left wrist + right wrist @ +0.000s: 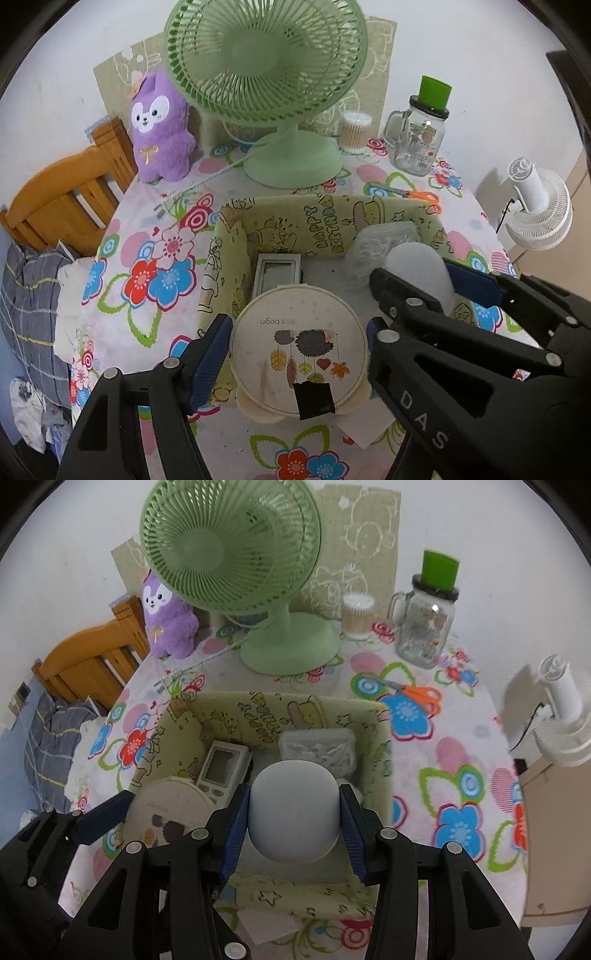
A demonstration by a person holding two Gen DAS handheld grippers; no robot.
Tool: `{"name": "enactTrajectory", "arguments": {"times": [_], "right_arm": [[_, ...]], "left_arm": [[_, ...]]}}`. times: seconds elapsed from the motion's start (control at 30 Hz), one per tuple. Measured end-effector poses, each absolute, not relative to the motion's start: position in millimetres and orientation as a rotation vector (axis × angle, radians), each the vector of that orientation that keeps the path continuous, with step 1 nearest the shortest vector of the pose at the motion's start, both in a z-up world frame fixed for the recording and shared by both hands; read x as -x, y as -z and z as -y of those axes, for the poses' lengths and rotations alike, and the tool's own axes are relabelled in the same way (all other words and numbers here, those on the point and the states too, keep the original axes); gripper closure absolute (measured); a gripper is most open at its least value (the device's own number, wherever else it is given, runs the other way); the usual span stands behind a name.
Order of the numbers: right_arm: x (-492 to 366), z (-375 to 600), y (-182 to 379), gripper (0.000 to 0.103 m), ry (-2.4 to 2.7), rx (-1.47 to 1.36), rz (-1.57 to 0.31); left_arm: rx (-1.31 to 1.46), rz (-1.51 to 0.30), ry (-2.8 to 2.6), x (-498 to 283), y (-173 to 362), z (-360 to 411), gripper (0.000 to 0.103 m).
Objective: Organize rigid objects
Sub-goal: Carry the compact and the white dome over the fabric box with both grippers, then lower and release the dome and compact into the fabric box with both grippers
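A yellow cartoon-print fabric box [280,218] [380,746] stands mid-table. My left gripper [295,343] is shut on a round cream tin [299,343] with a hedgehog picture, its blue pads pressing both sides. The tin hangs tilted over the box's near-left corner; it also shows as the cream tin [166,805] in the right wrist view. My right gripper [293,812] is shut on a pale grey egg-shaped object [293,808] [417,269], held over the box's near-right part. Inside the box lie a white device with a screen [221,766] [277,273] and a clear packet of white bits [317,749].
Behind the box stand a green desk fan [269,74], a purple plush toy [160,129], a tub of cotton swabs [354,131] and a glass mug jar with a green lid [419,144]. Orange scissors [417,696] lie at the back right. A wooden chair [70,195] is left, a white fan [539,214] right.
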State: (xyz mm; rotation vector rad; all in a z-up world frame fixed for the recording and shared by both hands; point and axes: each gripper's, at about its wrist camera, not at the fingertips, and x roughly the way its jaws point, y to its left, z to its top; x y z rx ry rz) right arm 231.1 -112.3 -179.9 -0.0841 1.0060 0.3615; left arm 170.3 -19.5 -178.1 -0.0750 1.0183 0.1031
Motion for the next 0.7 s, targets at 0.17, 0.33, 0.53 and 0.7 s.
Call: {"name": "enactTrajectory", "arguments": {"times": [0.17,0.33,0.53,0.7], "right_arm": [[-234.7,108.9,188.3,0.052,-0.369,0.052,-1.032],[-239.7,107.2,192.9,0.044,-0.377,0.053,-1.047],[-245.0,124.1,184.0,0.031,-0.305,0.038,-1.016],[-249.4,138.1,177.4,0.031,-0.322,-0.027,-1.019]], "left_arm": [[0.079,-1.039,-0.116,-174.1,183.8,14.6,0.027],[0.086,-1.055,-0.107,-178.8,187.6,14.3,0.027],[0.077,-1.041,-0.081,-191.2,185.2,22.3,0.026],[0.09,-1.031,-0.052,-205.8,186.7,25.1,0.027]]}}
